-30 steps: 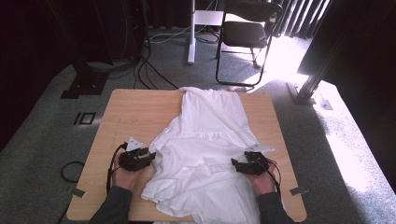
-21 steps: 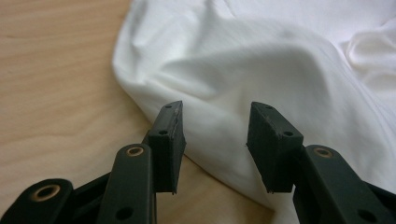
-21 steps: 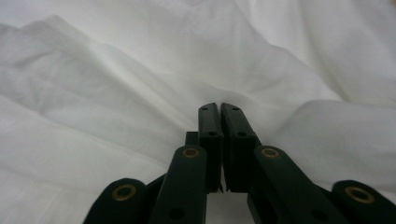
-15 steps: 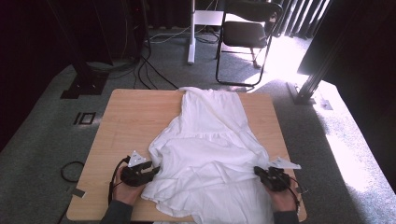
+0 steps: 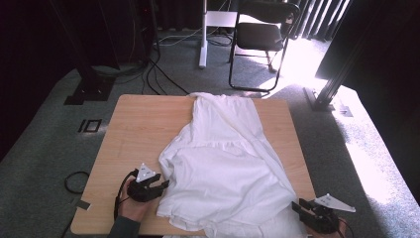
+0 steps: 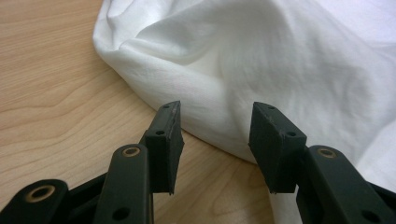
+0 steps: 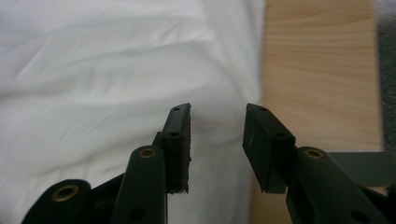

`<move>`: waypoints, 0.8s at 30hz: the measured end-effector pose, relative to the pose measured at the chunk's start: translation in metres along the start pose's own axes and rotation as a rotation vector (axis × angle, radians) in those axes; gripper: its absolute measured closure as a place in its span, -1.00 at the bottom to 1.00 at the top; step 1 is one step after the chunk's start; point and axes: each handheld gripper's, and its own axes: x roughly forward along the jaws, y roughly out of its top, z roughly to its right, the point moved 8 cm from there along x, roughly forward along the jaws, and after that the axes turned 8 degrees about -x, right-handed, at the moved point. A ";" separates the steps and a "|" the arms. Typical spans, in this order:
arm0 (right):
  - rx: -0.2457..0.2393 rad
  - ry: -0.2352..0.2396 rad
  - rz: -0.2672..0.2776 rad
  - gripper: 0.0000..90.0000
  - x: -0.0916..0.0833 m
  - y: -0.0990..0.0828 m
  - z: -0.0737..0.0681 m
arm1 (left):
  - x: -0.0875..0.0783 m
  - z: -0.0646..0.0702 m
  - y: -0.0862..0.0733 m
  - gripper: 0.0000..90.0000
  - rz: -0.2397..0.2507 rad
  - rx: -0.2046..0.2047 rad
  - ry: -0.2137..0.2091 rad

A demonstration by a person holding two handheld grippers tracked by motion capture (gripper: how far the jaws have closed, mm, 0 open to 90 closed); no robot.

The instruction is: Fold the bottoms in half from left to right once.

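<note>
A white garment (image 5: 223, 163) lies spread on the wooden table (image 5: 143, 124), running from the far edge down over the near edge. My left gripper (image 5: 165, 184) rests at the garment's left hem, near the table's front. In the left gripper view, the left gripper (image 6: 215, 107) is open, with a rounded fold of the garment (image 6: 280, 56) just ahead of its tips. My right gripper (image 5: 298, 206) is at the near right corner. Its jaws have just been opening; in the right gripper view, the right gripper (image 7: 218, 107) stands apart over the garment (image 7: 93, 70), pinching nothing.
Bare wood (image 5: 138, 129) lies left of the garment, and a narrow strip of table (image 7: 317, 70) to its right. A black folding chair (image 5: 262, 34), a white post (image 5: 203, 29) and floor cables (image 5: 158, 74) are beyond the far edge. Grey carpet surrounds the table.
My right gripper has gone from the garment's right side to the near right corner, and the cloth's lower right is drawn out toward it. The left gripper shifted slightly nearer.
</note>
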 end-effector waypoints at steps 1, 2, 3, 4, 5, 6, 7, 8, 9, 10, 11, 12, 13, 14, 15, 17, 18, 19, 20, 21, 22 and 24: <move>-0.018 0.010 -0.014 0.39 0.001 -0.003 -0.006 | -0.002 0.001 0.000 0.22 0.002 0.004 0.000; -0.035 0.026 -0.029 0.41 0.003 -0.006 -0.012 | -0.003 0.002 -0.001 0.21 0.004 0.008 -0.003; -0.057 0.040 -0.053 0.44 0.006 -0.011 -0.017 | -0.005 0.004 -0.002 0.21 0.004 0.012 0.001; -0.076 0.040 -0.078 0.45 0.010 -0.015 -0.021 | -0.006 0.005 -0.003 0.21 0.002 0.021 0.001; -0.094 0.044 -0.096 0.46 0.014 -0.017 -0.025 | -0.007 0.006 -0.004 0.20 0.005 0.025 0.000; -0.102 0.047 -0.102 0.44 0.018 -0.019 -0.028 | -0.008 0.007 -0.005 0.20 0.004 0.031 0.003; -0.103 0.052 -0.098 0.40 0.021 -0.018 -0.031 | -0.008 0.008 -0.005 0.20 0.000 0.036 0.004; -0.112 0.059 -0.087 0.38 0.023 -0.015 -0.034 | -0.008 0.009 -0.006 0.20 0.001 0.040 0.003; -0.117 0.063 -0.076 0.35 0.025 -0.012 -0.038 | -0.008 0.009 -0.006 0.20 0.002 0.038 0.002; -0.127 0.062 -0.066 0.31 0.026 -0.008 -0.041 | -0.007 0.009 -0.006 0.20 0.001 0.039 0.003; -0.136 0.064 -0.060 0.27 0.028 -0.004 -0.044 | -0.007 0.009 -0.006 0.19 -0.002 0.042 0.004; -0.152 0.069 -0.063 0.23 0.031 -0.002 -0.047 | -0.005 0.010 -0.006 0.19 -0.001 0.040 0.003; -0.159 0.071 -0.064 0.17 0.035 0.001 -0.050 | -0.005 0.010 -0.006 0.19 -0.001 0.038 0.000; -0.166 0.072 -0.067 0.15 0.037 0.002 -0.051 | -0.005 0.011 -0.006 0.19 -0.001 0.039 -0.003; -0.179 0.070 -0.082 0.13 0.042 0.002 -0.053 | -0.006 0.013 -0.006 0.19 -0.002 0.044 -0.004; -0.211 0.049 -0.102 0.21 0.048 0.000 -0.054 | -0.006 0.016 -0.006 0.19 0.002 0.053 -0.022; -0.213 0.056 -0.110 0.50 0.048 0.001 -0.055 | -0.007 0.019 -0.006 0.19 0.005 0.058 -0.031; -0.216 0.067 -0.125 0.73 0.046 0.001 -0.055 | -0.007 0.019 -0.006 0.18 0.004 0.063 -0.032; -0.221 0.064 -0.133 0.86 0.044 0.000 -0.054 | -0.007 0.020 -0.006 0.18 0.005 0.064 -0.031; -0.227 0.068 -0.141 0.91 0.041 -0.002 -0.053 | -0.007 0.019 -0.006 0.18 0.004 0.065 -0.030; -0.229 0.075 -0.144 0.93 0.037 -0.003 -0.052 | -0.006 0.019 -0.006 0.18 0.003 0.064 -0.029; -0.224 0.088 -0.132 0.95 0.025 -0.004 -0.046 | -0.007 0.018 -0.006 0.18 0.004 0.057 -0.027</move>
